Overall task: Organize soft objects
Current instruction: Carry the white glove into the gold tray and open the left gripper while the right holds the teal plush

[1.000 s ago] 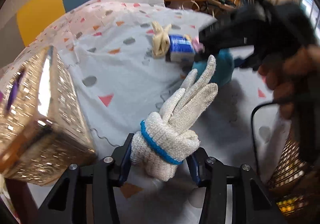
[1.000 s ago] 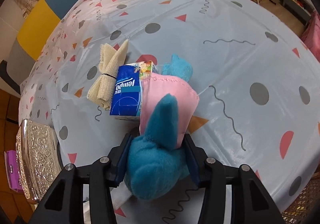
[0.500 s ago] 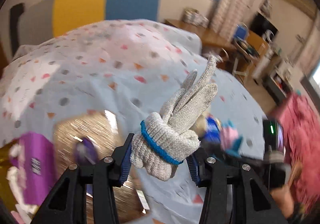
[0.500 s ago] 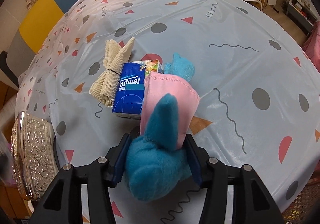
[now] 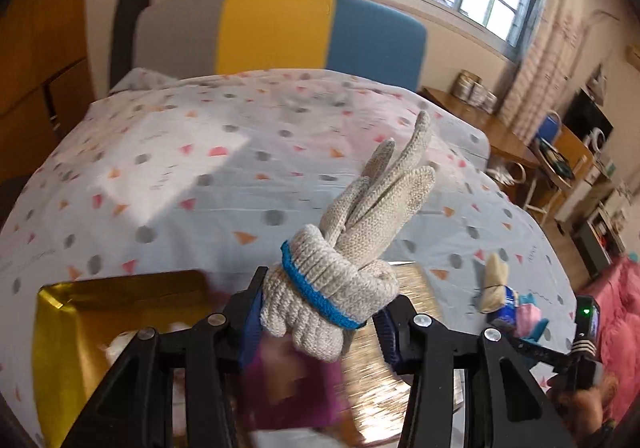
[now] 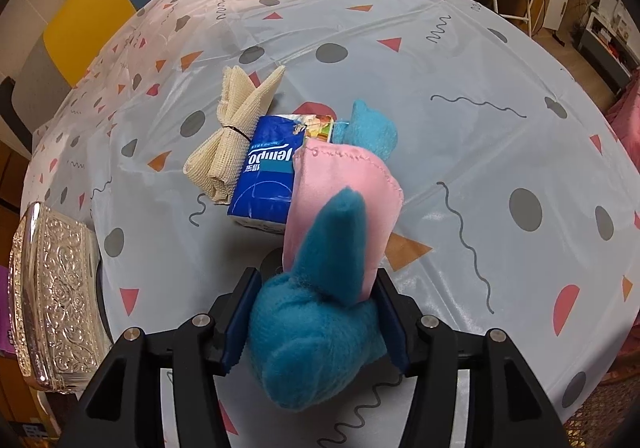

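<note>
My left gripper (image 5: pixel 316 322) is shut on a rolled grey knit glove (image 5: pixel 340 280) with a blue cuff band, held up in the air above a gold box (image 5: pixel 68 328). My right gripper (image 6: pixel 314 322) is shut on a blue and pink plush toy (image 6: pixel 328 288), just above the table. Beyond it lie a blue tissue pack (image 6: pixel 268 176) and a tied cream cloth bundle (image 6: pixel 236 128). The bundle (image 5: pixel 494 284), the tissue pack (image 5: pixel 506 316) and the plush toy (image 5: pixel 528 318) also show far right in the left wrist view.
A patterned tablecloth (image 6: pixel 460 60) covers the table. A silver embossed box (image 6: pixel 56 296) stands at the left edge. Something purple and blurred (image 5: pixel 292 384) lies under the glove. A yellow and blue chair (image 5: pixel 280 32) stands behind the table.
My left gripper has lifted and swung left with the glove, from near the plush toy to above the gold box. My right gripper has risen slightly with the plush toy.
</note>
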`<move>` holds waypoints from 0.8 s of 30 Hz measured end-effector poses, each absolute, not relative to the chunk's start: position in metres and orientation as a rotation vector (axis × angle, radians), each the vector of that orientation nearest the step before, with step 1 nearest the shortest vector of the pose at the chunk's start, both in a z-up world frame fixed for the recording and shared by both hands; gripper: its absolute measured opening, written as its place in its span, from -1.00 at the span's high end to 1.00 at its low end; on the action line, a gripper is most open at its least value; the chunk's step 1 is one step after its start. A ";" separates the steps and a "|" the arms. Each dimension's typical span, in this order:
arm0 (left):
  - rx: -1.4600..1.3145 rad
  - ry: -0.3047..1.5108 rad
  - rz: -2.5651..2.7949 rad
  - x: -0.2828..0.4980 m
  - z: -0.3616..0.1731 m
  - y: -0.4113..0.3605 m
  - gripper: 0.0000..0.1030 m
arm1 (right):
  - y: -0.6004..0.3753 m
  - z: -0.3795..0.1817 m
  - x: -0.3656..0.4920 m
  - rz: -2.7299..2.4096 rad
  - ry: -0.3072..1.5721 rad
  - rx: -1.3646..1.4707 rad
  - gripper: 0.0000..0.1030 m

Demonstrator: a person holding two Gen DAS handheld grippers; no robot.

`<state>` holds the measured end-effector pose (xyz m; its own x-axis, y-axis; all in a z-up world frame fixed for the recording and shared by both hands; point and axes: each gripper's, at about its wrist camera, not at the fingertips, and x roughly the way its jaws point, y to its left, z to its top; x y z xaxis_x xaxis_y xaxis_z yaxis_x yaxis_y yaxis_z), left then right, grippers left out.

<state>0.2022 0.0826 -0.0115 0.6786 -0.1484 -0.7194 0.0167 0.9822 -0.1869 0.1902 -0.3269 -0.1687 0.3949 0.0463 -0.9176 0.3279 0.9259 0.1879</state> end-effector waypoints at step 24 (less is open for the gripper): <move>-0.544 0.949 0.248 0.122 -0.122 0.302 -0.08 | -0.305 -0.167 0.192 -0.190 1.164 0.209 -0.11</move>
